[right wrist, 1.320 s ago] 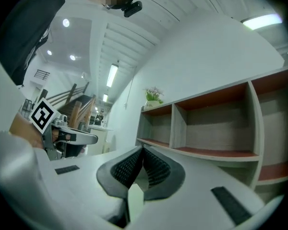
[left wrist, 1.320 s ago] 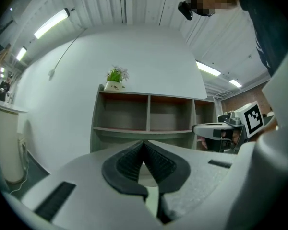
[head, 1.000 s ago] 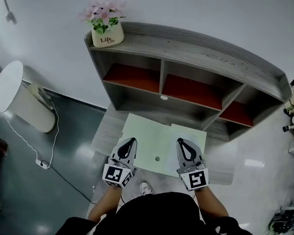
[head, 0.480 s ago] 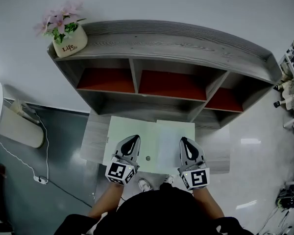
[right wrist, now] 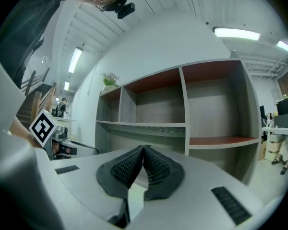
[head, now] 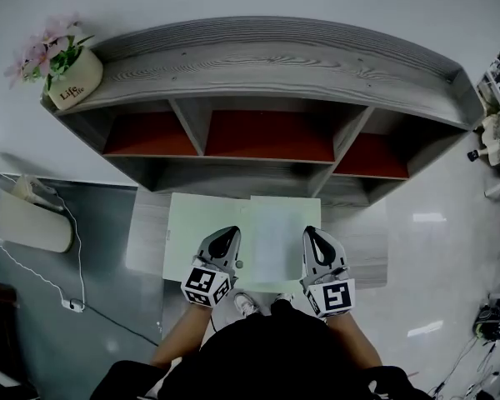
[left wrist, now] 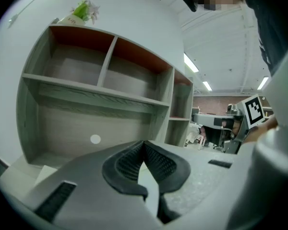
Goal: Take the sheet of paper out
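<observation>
Flanking the white paper sheet on the pale green mat, the grey left gripper and right gripper point forward, jaws pressed together, empty.

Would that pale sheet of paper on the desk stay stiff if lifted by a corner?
Probably not: the sheet of paper looks thin and lies flat on the green mat, so it would likely droop. It also seems light enough to slide when pushed.

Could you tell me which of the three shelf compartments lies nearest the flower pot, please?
The leftmost compartment in the head view; the flower pot stands on the shelf top at that end, far from the other two.
</observation>
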`<action>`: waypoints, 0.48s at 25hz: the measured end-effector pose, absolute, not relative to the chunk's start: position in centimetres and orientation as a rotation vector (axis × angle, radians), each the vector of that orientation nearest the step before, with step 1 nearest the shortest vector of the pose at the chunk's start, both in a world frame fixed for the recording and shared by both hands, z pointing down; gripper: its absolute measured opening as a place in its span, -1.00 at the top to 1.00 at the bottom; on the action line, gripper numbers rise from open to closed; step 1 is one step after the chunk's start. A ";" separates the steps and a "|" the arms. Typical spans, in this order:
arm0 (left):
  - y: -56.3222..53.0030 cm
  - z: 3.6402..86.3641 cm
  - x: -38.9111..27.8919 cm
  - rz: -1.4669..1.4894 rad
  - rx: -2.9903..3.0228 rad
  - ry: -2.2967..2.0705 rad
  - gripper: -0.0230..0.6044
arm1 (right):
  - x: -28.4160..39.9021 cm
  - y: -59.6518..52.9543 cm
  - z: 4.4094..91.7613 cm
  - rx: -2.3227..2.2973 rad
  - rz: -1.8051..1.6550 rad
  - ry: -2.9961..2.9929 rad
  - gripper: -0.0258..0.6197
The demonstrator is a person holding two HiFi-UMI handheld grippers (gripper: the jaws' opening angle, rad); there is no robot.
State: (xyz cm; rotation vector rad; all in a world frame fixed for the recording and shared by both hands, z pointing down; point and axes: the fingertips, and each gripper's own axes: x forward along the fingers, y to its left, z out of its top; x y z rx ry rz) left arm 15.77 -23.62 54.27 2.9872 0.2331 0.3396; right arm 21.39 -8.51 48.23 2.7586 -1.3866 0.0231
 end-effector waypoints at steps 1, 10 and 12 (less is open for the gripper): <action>-23.4 55.0 16.0 0.369 2.976 0.234 0.91 | 21.6 -8.3 48.4 2.761 0.029 -1.386 0.85; -22.6 63.4 17.0 0.743 2.806 0.229 0.89 | 22.7 -7.0 50.7 2.770 0.102 -1.399 0.85; -22.3 65.4 16.8 0.850 2.754 0.249 0.81 | 22.8 -6.9 51.1 2.769 0.118 -1.405 0.85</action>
